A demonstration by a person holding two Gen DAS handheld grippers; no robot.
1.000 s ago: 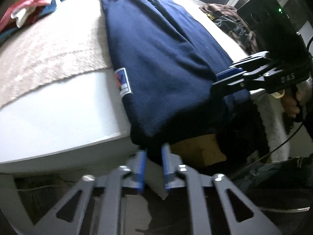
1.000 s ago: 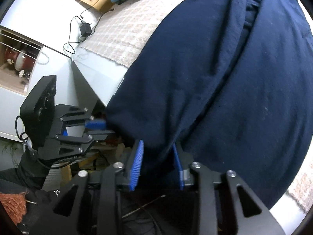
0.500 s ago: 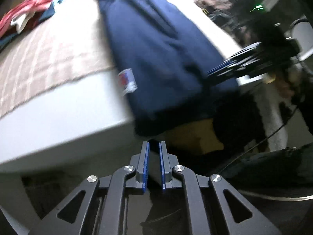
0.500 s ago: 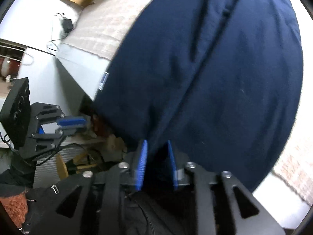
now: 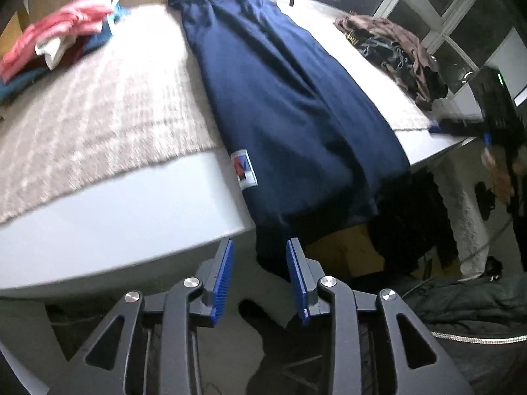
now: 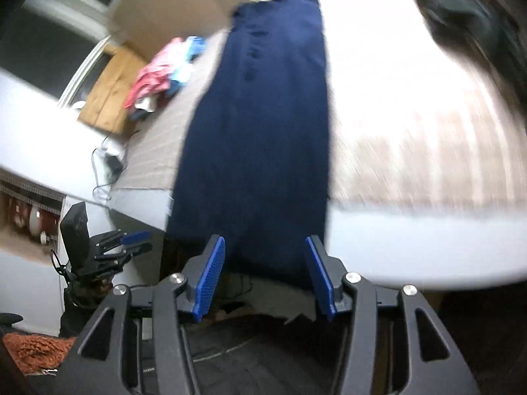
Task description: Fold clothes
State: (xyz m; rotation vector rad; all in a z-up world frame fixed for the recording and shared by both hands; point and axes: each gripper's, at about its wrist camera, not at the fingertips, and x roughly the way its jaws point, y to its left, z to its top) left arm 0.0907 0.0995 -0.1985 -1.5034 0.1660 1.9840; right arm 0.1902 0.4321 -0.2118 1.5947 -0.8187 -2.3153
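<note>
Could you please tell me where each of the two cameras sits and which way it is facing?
Left wrist: on the left gripper, jaws open, at the table's near edge, looking along the navy garment; a blurred hand at right.
Right wrist: on the right gripper, jaws open, facing the garment's hanging end; left gripper visible.
Shared: garment, pink clothes pile.

My right wrist view smears the dark heap of clothes; the long navy garment's hem hangs hidden below the white table edge.

Both grippers are pointing steeply downward; the left gripper and right gripper have just been opening, gripping nothing.
</note>
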